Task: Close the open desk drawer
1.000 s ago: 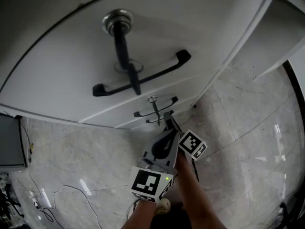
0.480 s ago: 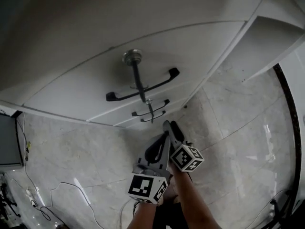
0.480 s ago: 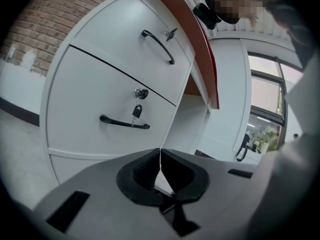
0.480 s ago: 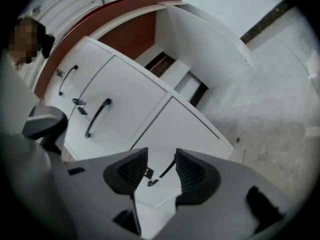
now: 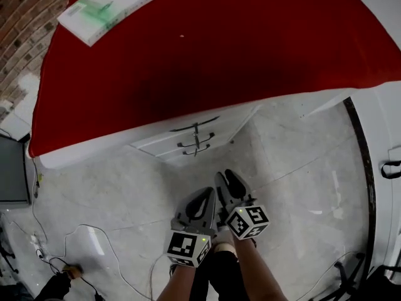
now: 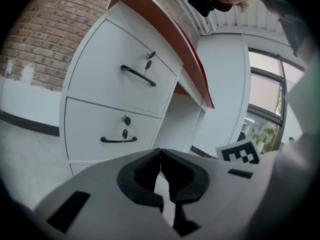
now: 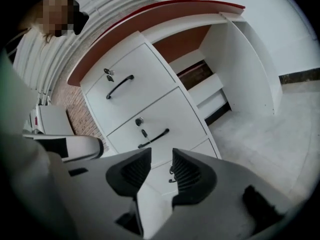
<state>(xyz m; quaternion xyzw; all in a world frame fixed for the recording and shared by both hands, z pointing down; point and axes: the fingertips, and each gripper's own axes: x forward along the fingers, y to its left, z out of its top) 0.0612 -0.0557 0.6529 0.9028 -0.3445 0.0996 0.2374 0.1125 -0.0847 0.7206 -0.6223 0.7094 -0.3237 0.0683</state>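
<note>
The drawers under the red surface's front edge all sit flush, so closing looks done; the left tool is pinched together and empty, the right tool's jaws have just been opening with nothing between them, and next comes only a check.

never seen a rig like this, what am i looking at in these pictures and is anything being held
No robot: a person holds a two-jaw gripper in each hand. The head view looks down from their head at the left gripper and right gripper above a marble floor, facing a red-topped desk with a flat white and green item on it. The other two views ride on the grippers and show the white drawers, all seemingly shut. Nothing is held: the left jaws are together, and the right jaws have just been opening with nothing between them.
</note>
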